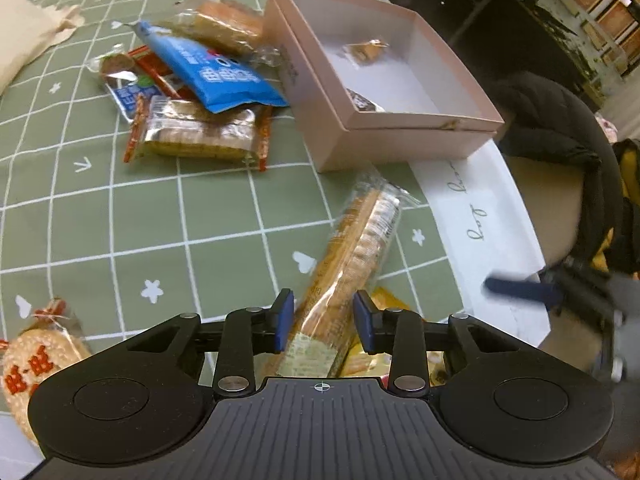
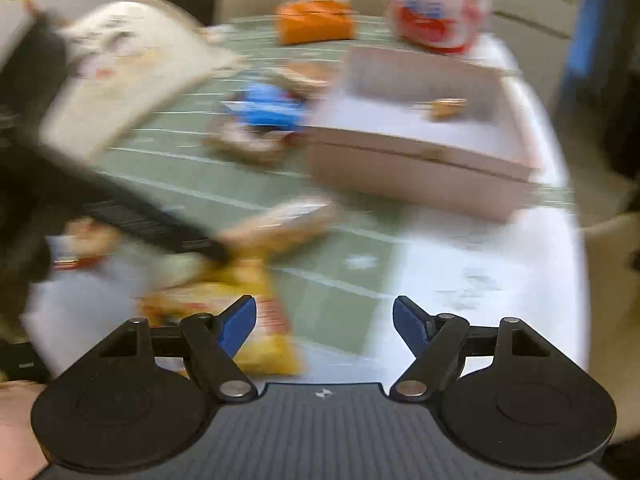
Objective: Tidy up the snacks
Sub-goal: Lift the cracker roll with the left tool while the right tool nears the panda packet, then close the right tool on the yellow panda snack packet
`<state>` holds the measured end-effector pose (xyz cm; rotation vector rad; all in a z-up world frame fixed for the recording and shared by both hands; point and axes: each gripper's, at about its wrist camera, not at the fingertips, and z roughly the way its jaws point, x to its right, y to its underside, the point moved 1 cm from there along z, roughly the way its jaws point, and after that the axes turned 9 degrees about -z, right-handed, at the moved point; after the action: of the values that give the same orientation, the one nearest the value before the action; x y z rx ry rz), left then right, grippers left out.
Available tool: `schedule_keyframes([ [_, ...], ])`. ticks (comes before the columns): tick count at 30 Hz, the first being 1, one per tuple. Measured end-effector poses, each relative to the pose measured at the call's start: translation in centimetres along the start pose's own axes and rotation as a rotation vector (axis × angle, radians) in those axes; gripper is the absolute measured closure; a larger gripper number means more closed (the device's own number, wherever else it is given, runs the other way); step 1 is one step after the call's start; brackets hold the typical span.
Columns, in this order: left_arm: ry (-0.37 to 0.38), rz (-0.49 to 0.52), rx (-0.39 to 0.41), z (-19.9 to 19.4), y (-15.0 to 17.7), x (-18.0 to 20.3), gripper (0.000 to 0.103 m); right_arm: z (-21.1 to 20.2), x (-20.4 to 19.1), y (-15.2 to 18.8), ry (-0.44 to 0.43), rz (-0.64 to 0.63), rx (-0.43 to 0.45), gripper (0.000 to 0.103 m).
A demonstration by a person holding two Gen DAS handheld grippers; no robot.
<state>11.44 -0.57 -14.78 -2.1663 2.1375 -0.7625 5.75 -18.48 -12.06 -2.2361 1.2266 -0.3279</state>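
Green checked tablecloth point(image 1: 160, 216) is carrying everything: the long cracker pack point(image 1: 352, 248) is lying just below the pink box point(image 1: 400, 140), its near end sitting between the left gripper point(image 1: 324, 320) pads, which are pinching it. Snack pile point(image 1: 192, 92) is crowding the box's left. Right gripper point(image 2: 324, 320) is hanging spread, empty, blurred.

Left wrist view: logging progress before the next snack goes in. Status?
Left claw astride long cracker pack, pads not clearly pressing. Right claw open, empty. Pink box open ahead, two snacks inside. Path clear.
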Motion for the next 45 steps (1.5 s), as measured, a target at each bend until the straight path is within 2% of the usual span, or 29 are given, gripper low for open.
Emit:
schedule_keyframes([
  [2,-0.021,0.008,-0.004,-0.3,0.2,-0.3,0.066,0.5,-2.4,-0.2,-0.054,-0.053,-0.007,0.025],
  [5,-0.057,0.005,-0.03,-1.1,0.9,-0.9,0.066,1.8,-5.5,0.1,-0.064,-0.197,-0.045,0.025],
  [8,-0.064,0.007,-0.084,-1.8,2.1,-1.2,0.069,2.3,-6.8,0.8,0.032,-0.36,-0.059,0.024],
  [12,-0.064,0.013,-0.054,-1.8,3.1,-0.1,0.069,1.9,-4.1,1.3,0.224,-0.429,-0.044,0.024],
  [13,-0.07,0.02,-0.034,-1.6,3.0,0.3,0.069,1.8,-3.2,1.2,0.265,-0.418,-0.042,0.024],
  [15,-0.083,0.018,-0.006,-1.1,2.6,0.8,0.069,1.8,-1.3,0.9,0.293,-0.351,-0.046,0.024],
  [19,-0.09,0.018,0.03,-0.2,1.6,1.4,0.068,1.8,1.3,1.1,0.192,-0.143,-0.051,0.024],
  [22,-0.102,0.045,0.037,0.1,1.5,1.8,0.069,1.9,1.6,2.0,0.12,-0.018,-0.053,0.024],
  [27,-0.109,0.039,0.047,0.0,1.6,1.6,0.07,0.6,2.4,2.0,0.019,0.156,0.029,0.024],
  [31,-0.131,0.041,0.06,-0.5,2.1,1.5,0.072,0.9,3.1,0.7,0.035,0.281,0.046,0.024],
  [33,-0.141,0.035,0.059,-0.9,2.5,1.2,0.072,1.3,3.3,0.5,0.039,0.312,0.035,0.024],
  [38,-0.142,0.005,0.049,-1.4,3.3,0.8,0.072,3.5,2.3,-0.5,-0.035,0.308,-0.014,0.024],
  [42,-0.14,0.005,0.045,-1.4,3.5,1.1,0.072,4.2,1.5,-0.3,0.021,0.257,-0.051,0.024],
  [45,-0.131,0.013,0.038,-1.2,3.5,1.5,0.072,4.1,2.3,0.2,0.067,0.268,-0.057,0.024],
])
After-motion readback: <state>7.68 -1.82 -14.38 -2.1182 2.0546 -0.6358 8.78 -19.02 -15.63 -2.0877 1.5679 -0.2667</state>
